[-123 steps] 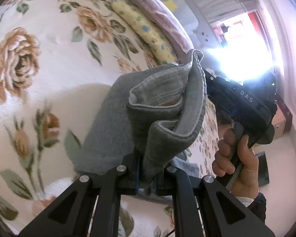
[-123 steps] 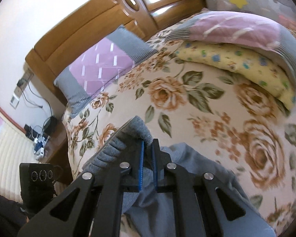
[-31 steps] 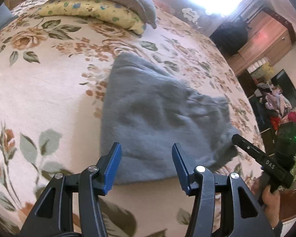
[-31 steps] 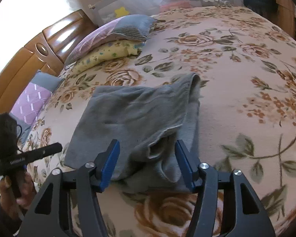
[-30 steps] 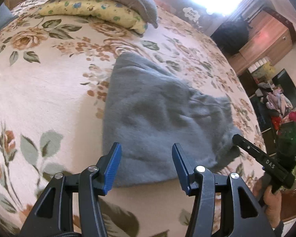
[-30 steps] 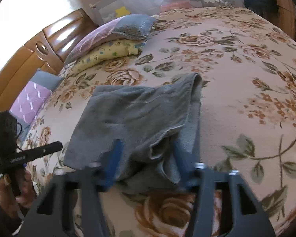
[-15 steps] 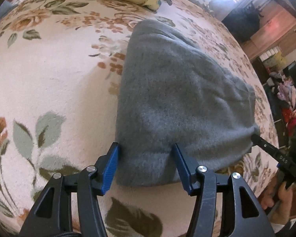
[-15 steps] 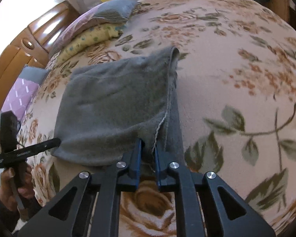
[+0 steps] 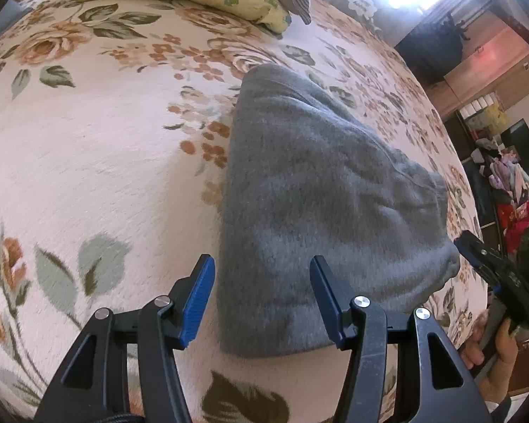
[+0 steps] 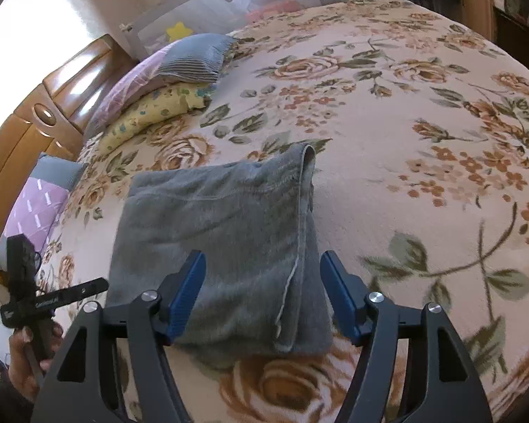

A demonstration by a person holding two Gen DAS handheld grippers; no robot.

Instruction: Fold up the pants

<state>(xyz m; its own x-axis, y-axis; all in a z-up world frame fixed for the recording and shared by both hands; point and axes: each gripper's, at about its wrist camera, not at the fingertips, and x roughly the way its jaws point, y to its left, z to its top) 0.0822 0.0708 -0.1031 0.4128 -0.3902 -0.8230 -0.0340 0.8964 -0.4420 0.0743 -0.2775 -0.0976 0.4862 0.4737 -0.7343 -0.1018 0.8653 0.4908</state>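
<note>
The grey pants (image 10: pixel 225 232) are lying folded into a flat stack on the floral bed cover (image 10: pixel 423 134), directly ahead of both claws. The left claw (image 9: pixel 261 296) is hanging spread over the stack's near corner, blue pads clear of the cloth. The right claw (image 10: pixel 262 294) is opening, its jaws straddling the near hemmed edge without pressing it. Beyond the pants from the right claw, a yellow pillow (image 10: pixel 151 112) and a purple-grey pillow (image 10: pixel 180 63) are sitting near the wooden headboard (image 10: pixel 46 105).
</note>
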